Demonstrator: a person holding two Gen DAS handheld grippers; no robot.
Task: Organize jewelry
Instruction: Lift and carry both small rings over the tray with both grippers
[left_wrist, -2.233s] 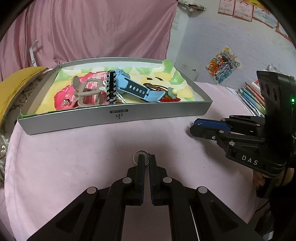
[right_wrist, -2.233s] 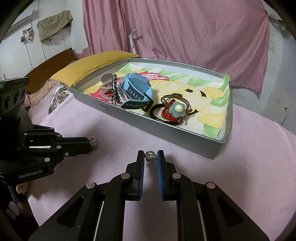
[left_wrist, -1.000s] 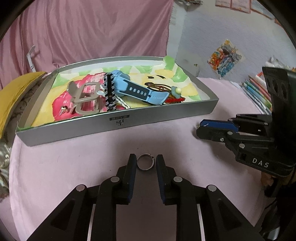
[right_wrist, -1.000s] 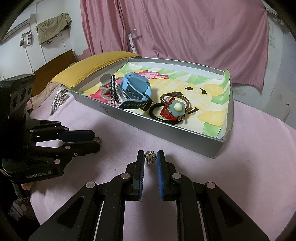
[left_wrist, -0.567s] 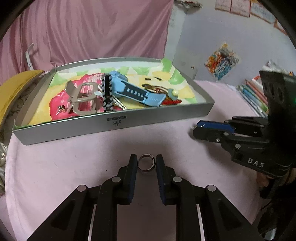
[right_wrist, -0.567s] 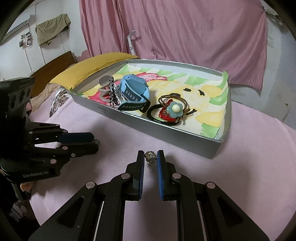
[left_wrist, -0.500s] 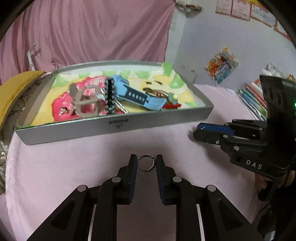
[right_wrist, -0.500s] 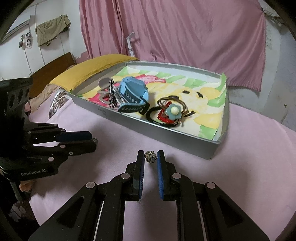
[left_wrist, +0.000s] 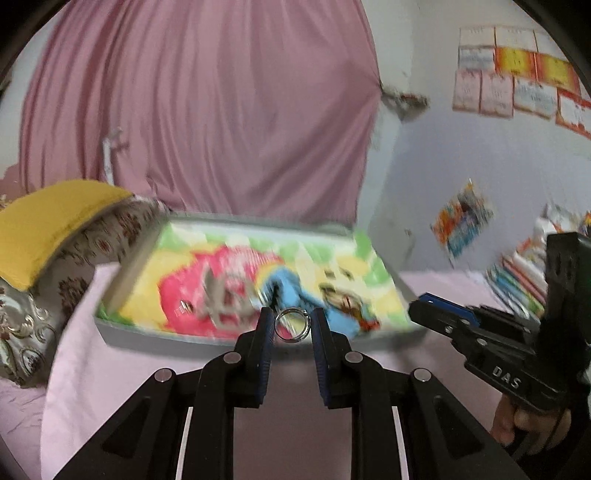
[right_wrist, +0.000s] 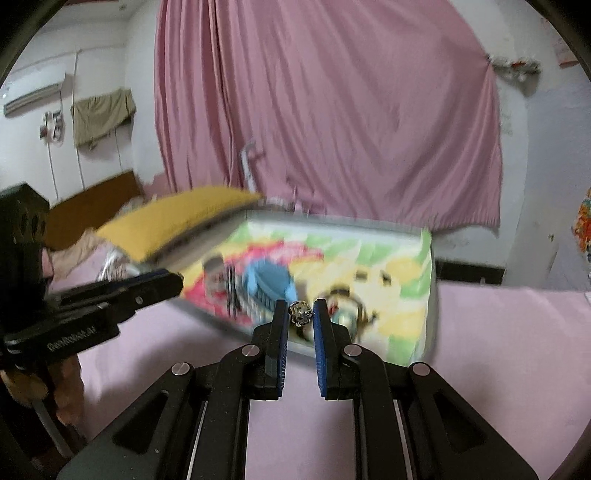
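- Left tool (left_wrist: 292, 325) is clamped on a plain silver ring (left_wrist: 292, 324), pinched edge-on between the blue pads, so the hoop faces the camera.
- Right tool (right_wrist: 300, 315) is closed on a small ornate metal bead (right_wrist: 301, 313) with a dark, knobbly surface, held right at the fingertips.
- Both pieces are in the air, in front of the near wall of the tray (left_wrist: 155, 334) and not touching it.
- That tray is a shallow grey box lined with a bright cartoon sheet in yellow, pink and green; it sits on the pink-covered bench (left_wrist: 92, 373).
- Inside it lie a blue watch (right_wrist: 271, 282), a grey hair claw (left_wrist: 221, 299) and a hair tie with a pale flower (right_wrist: 345, 312); motion blur hides finer detail.
- In the left view the right tool (left_wrist: 428, 308) comes in from the right, with fingers (left_wrist: 524, 424) wrapped round its handle.
- In the right view the left tool (right_wrist: 173, 282) comes in from the left.
- A yellow pillow (left_wrist: 48, 218) rests just beside the tray's far left corner.
- Behind the tray hangs a pink curtain (left_wrist: 207, 110); stacked books (left_wrist: 524, 273) lie at the right edge.
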